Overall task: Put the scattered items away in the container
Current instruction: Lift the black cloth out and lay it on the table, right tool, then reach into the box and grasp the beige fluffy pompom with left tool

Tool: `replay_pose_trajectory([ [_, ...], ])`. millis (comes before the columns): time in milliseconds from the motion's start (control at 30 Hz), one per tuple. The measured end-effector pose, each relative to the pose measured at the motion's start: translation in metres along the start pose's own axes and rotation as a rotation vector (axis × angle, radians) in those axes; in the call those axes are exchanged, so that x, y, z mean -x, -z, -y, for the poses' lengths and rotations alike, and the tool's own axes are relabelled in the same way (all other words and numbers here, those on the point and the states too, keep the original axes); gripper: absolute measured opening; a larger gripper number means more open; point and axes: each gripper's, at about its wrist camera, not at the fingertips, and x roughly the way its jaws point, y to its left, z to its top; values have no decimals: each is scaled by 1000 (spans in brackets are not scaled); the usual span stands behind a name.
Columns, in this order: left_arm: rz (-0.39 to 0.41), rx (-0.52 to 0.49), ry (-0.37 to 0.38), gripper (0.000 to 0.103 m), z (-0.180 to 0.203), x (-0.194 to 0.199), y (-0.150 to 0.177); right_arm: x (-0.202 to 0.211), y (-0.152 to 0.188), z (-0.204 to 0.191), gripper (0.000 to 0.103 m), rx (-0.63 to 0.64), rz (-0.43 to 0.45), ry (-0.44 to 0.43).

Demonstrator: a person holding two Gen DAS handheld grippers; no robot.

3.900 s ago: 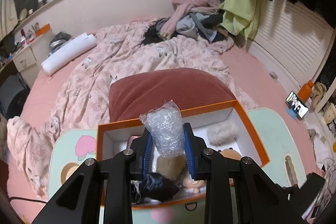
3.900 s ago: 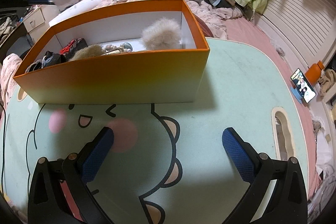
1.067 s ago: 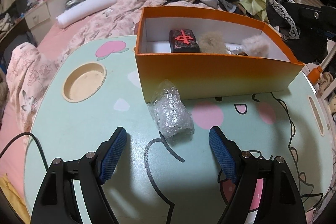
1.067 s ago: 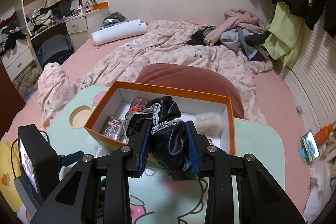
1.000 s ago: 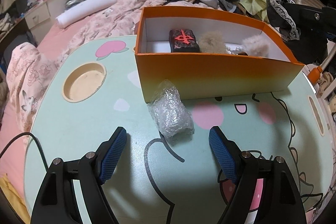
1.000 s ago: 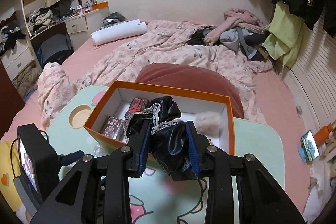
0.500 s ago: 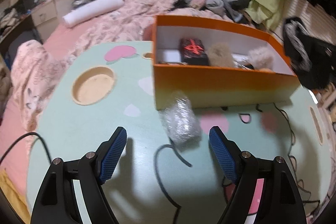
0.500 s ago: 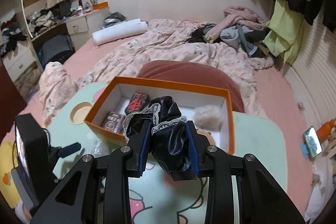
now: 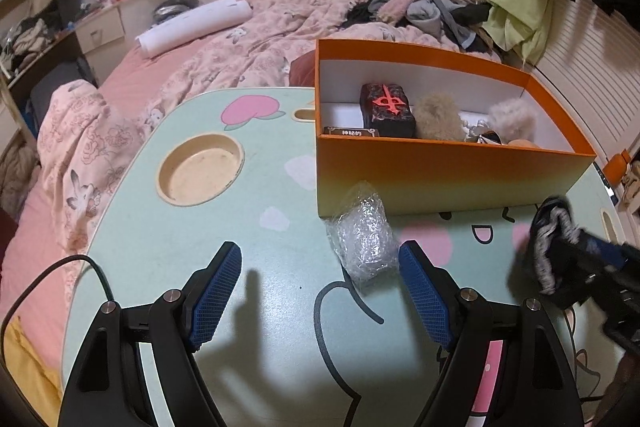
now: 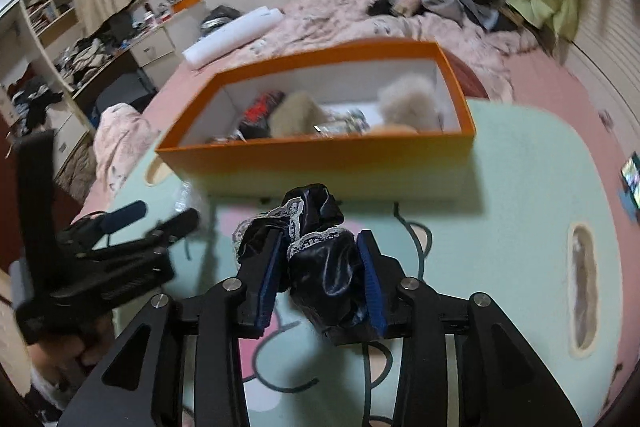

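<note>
Left gripper (image 9: pixel 320 291): jaws spread wide, nothing between the pads. It sits at the bottom of the left wrist view, over the table (image 9: pixel 240 211). The bubble wrap (image 9: pixel 362 237) lies on the table at centre frame, just ahead of the right-hand pad and touching the near wall of the box (image 9: pixel 440 179).

Right gripper (image 10: pixel 318 281): jaws opening, with the black cloth (image 10: pixel 320 259) between them. The cloth is lace-trimmed and satin-like; it fills the gap between both pads and bulges above them. In the right wrist view the cloth is at lower centre, above the table (image 10: pixel 500 227) and in front of the box (image 10: pixel 320 163), outside it. In the left wrist view the same gripper (image 9: pixel 576 267) and cloth (image 9: pixel 550 247) appear blurred at the right edge.

Box: orange outside, white inside, open top, upper right of the left wrist view. Contents visible there:
- black block (image 9: pixel 386 109) with a red mark, at the left end;
- tan fur ball (image 9: pixel 438 117), centre;
- pale fur ball (image 9: pixel 512 117), right;
- small dark card (image 9: pixel 352 132) against the near wall.

A round recess (image 9: pixel 200 169) is set in the table at left centre. A bed (image 9: pixel 240 47) with pink bedding fills the upper left behind the table.
</note>
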Motion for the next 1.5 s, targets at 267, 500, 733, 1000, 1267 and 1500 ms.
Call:
replay_pose_trajectory([
  [267,-5,10,1,81,0,0,1,1,10,0,68,14,0,54],
  [500,-4,15,4,81,1,-1,1,-1,16,5,68,-2,-48,68],
  [733,-9,20,13,81,-2,-1,1,6,35,5,73,23,-8,117],
  [1000,99,-18,-9,81,-3,15,-28,-5,43,-7,85,74,7,256],
  [1267,69,-119,151,55,39,1,-109,-6,43,-4,87,67,6,258],
  [1500,-166,-180,199,33,81,-69,-136,-6,43,-5,87,68,7,257],
])
